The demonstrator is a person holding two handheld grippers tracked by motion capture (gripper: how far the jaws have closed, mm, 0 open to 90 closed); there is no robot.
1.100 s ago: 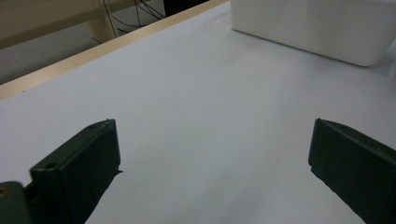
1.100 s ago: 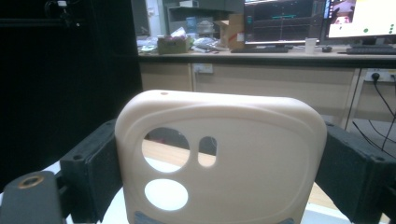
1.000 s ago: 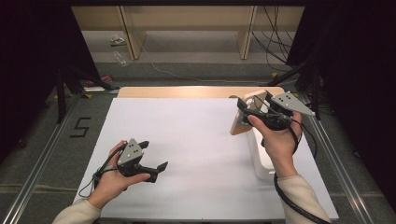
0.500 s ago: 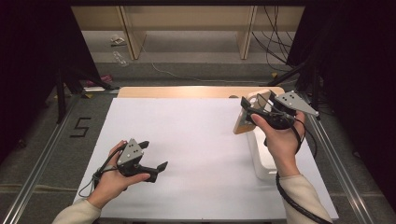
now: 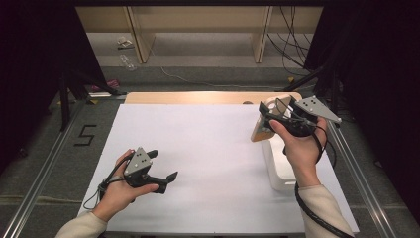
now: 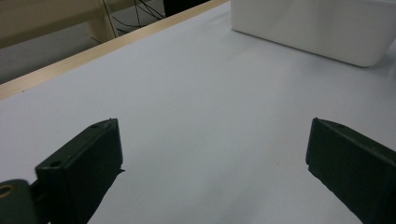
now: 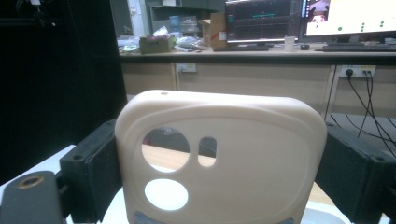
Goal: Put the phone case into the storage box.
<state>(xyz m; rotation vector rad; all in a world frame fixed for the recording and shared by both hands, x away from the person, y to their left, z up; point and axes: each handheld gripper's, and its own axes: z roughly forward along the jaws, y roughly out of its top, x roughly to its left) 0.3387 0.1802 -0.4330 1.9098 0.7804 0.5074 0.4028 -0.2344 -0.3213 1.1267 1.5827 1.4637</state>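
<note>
A beige phone case (image 5: 257,131) with round camera cutouts hangs over the right side of the white table sheet (image 5: 208,144), with my right gripper (image 5: 268,118) shut on its two side edges. In the right gripper view the phone case (image 7: 233,116) stands upright between the two black jaws of the right gripper (image 7: 219,161). My left gripper (image 5: 164,165) hovers low over the front left of the sheet, open. Seen from the left gripper view, the left gripper (image 6: 212,140) has nothing but bare sheet between its jaws.
A white rectangular box (image 5: 279,166) lies on the sheet under my right forearm, and the white box (image 6: 317,28) also appears far off in the left gripper view. The table's wooden far edge (image 5: 198,97) borders the sheet. Metal rails (image 5: 47,163) flank the table.
</note>
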